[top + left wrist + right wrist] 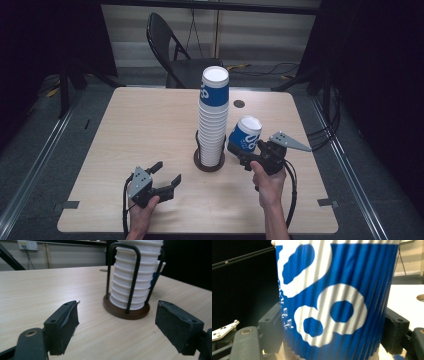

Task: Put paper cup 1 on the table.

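Note:
A tall stack of ribbed paper cups [214,116] stands in a dark wire holder on a round brown base [208,164] at the table's middle; its top cup is blue and white. My right gripper [244,150] is shut on a single blue and white cup [245,134], held tilted just right of the stack. In the right gripper view that cup [337,297] sits between both jaws. My left gripper [166,175] rests open near the front left, jaws wide apart. In the left gripper view the stack [135,275] and base [117,311] stand just ahead.
The light wooden table [140,130] has a small round grommet [239,103] near its far edge. A black folding chair [175,55] stands behind the table. Dark curtains flank both sides, and cables lie on the floor at the right.

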{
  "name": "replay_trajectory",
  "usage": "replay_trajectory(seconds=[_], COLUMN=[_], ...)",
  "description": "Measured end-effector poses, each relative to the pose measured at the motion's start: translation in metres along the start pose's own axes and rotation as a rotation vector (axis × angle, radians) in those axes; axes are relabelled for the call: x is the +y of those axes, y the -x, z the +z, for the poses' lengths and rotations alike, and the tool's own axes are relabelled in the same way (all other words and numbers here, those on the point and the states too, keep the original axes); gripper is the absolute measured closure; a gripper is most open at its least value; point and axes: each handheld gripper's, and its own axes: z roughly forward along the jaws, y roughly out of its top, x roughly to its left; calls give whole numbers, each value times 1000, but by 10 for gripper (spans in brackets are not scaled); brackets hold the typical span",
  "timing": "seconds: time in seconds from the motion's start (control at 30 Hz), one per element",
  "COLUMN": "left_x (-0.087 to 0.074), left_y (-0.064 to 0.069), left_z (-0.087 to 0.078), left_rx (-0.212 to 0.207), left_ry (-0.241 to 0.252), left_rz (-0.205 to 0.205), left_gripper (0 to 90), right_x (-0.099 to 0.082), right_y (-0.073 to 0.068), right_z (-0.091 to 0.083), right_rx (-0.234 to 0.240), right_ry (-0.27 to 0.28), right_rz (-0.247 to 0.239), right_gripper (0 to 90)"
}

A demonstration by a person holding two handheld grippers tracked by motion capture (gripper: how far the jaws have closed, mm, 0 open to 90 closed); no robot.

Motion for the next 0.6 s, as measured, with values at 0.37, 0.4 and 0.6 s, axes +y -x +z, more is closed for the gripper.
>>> replay_trajectory(seconds=[0.37,0.4,0.6], left_x=[12,13,13], left_y=[14,16,20], left_z=[7,8,10], left_rx=[-61,-93,-114], left_ry=[17,21,33], left_rz=[11,10,2], left_gripper=[207,233,253], right_x=[-16,-20,-32], right_y=[-8,-9,-13], right_z=[2,3,9], right_rx=[34,36,60], right_ry=[-1,-2,-3], right_rz=[35,37,70], right_gripper=[213,213,214])
